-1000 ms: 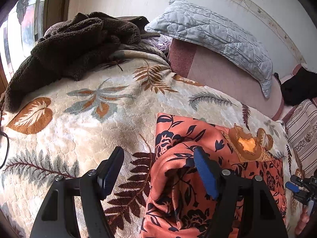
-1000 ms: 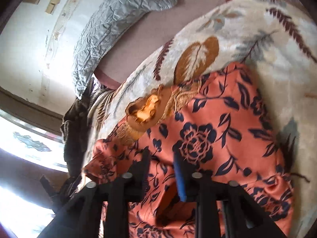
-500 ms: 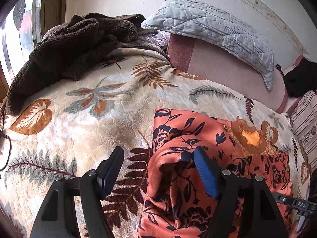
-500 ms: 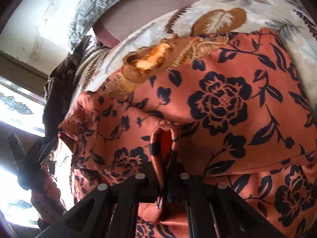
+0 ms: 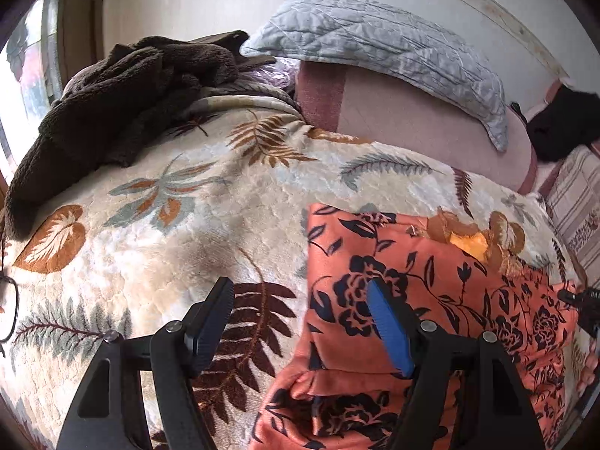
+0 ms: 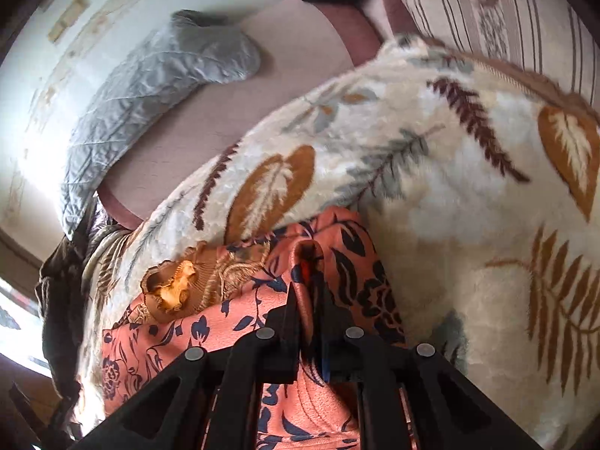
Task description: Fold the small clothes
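**A lived-in bedroom at home**

A plush cream blanket with leaf prints (image 5: pixel 210 202) covers the bed; a quilted grey pillow (image 5: pixel 378 52) leans on the pale wall, a rumpled brown fleece throw (image 5: pixel 112 101) lies by the window.

Garment (image 5: pixel 431 281) on blanket (image 5: pixel 187 225), right side.
Pillow (image 5: pixel 375 45) behind it by the wall; fleece heap (image 5: pixel 112 105) back-left; possibly glasses (image 5: pixel 9 311) at left edge.

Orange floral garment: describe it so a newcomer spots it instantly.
On the cream leaf-print blanket covering the bed lies the orange floral garment, orange with navy roses and a gold embroidered neckline. The brown fleece and grey pillow behind are plain.
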Demonstrator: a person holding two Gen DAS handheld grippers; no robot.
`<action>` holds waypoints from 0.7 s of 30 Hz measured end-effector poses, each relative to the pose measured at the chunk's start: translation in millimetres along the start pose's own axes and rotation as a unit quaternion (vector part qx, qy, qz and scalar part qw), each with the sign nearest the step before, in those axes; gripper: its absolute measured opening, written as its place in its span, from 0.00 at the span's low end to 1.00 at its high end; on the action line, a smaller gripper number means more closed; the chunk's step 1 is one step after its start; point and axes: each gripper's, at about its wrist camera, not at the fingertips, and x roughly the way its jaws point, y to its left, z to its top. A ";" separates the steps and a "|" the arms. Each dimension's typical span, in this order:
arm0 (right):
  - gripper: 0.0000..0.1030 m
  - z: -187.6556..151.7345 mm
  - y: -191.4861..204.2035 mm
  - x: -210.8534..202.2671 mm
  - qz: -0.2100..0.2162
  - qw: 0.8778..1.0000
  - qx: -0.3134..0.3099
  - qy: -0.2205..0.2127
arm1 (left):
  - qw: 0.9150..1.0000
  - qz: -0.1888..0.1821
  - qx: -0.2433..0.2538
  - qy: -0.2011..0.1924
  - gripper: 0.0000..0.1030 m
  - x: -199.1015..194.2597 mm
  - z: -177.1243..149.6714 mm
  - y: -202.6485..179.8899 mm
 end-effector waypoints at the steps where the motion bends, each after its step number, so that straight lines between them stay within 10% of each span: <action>1: 0.10 -3.1 -6.9 5.9 0.012 1.000 0.021 0.020 | 1.000 0.005 0.023 0.006 0.72 3.3 -2.5 -10.7; 10: 0.24 12.7 -21.0 -39.4 0.042 0.995 0.030 -0.082 | 0.982 0.076 0.142 0.101 0.74 49.3 -34.3 -52.1; 18: 0.24 -6.7 18.7 20.2 0.028 0.998 -0.045 0.031 | 0.990 0.057 0.122 0.049 0.75 28.5 -22.7 -53.1; 21: 0.22 -13.6 4.8 51.3 0.000 0.997 -0.023 0.071 | 0.984 0.067 0.129 0.100 0.76 50.4 -27.7 -53.7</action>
